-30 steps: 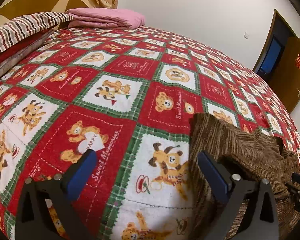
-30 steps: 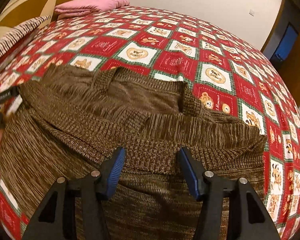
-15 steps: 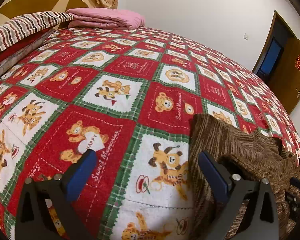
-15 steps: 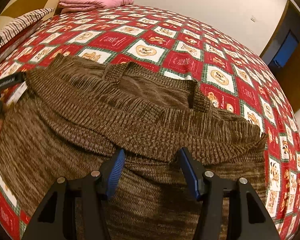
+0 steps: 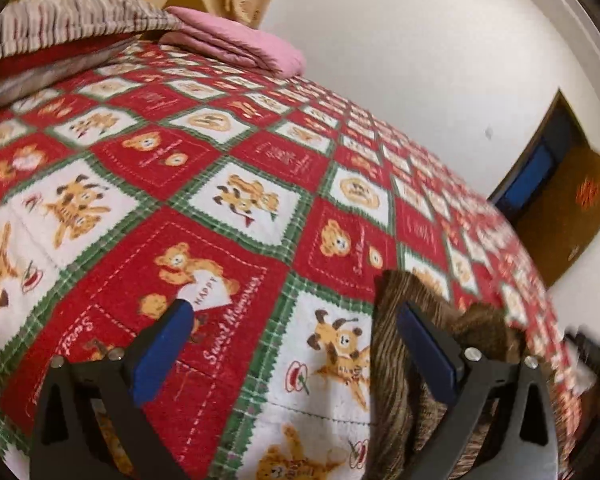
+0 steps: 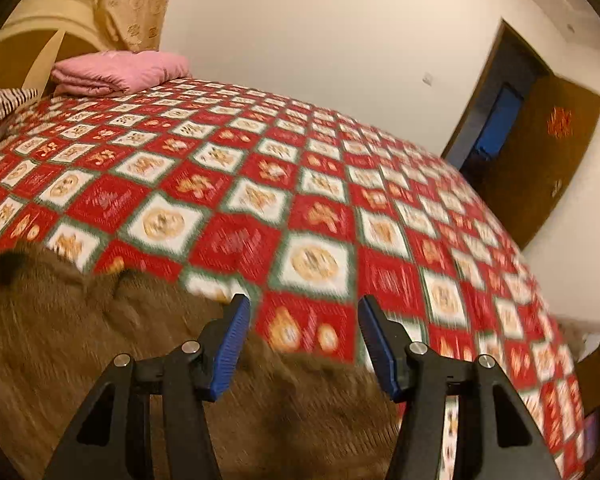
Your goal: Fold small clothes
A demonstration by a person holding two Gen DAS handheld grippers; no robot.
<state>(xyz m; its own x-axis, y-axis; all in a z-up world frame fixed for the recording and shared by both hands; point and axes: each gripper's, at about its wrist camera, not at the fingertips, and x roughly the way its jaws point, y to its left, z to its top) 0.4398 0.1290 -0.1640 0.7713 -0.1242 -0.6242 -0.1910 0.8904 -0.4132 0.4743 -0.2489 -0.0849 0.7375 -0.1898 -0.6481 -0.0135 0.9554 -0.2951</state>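
The brown knit garment point(image 6: 80, 360) lies at the near edge of the bedspread point(image 6: 320, 200). It looks soft and limp; better to pinch a ribbed edge. The left gripper point(image 5: 292, 344) and right gripper point(image 6: 304, 340) both stand open, holding nothing.

Sweater point(image 5: 400, 364): brown ribbed knit, rough. Bedspread point(image 5: 260, 208): soft printed cloth, matt. Tongs point(image 6: 302, 338): matt black plastic, blue ridged pads point(image 6: 230, 348).
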